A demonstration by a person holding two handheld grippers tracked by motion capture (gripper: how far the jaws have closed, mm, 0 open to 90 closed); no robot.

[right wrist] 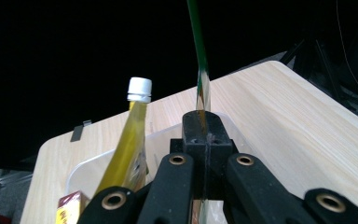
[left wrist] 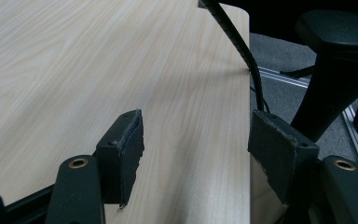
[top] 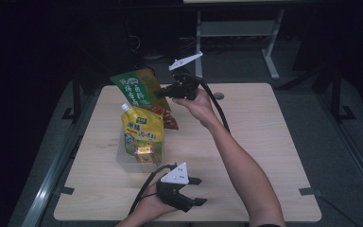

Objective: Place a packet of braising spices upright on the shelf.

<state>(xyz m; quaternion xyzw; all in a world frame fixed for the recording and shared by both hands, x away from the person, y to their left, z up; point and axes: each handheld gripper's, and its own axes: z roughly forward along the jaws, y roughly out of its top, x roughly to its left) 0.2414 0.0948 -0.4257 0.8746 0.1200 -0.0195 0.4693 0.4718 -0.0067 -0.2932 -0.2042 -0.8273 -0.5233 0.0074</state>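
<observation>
A green snack packet (top: 137, 89) with a red lower end hangs above the table's back left, and my right gripper (top: 164, 92) is shut on its edge. In the right gripper view the jaws are pressed together on the thin green packet (right wrist: 200, 70), seen edge-on. Below it a clear plastic tub (top: 123, 158) holds an upright yellow spouted pouch (top: 142, 130) with a white cap (right wrist: 139, 89) and a small box (top: 145, 154). Near the table's front edge, my left gripper (top: 196, 191) stands open with nothing between its pads (left wrist: 123, 151).
The light wooden table (top: 255, 142) has bare wood right of the tub. The right gripper's black cable (left wrist: 235, 42) crosses above the table edge. A dark chair base (left wrist: 331, 70) stands on the grey floor beyond that edge. Desk legs (top: 272, 52) stand behind the table.
</observation>
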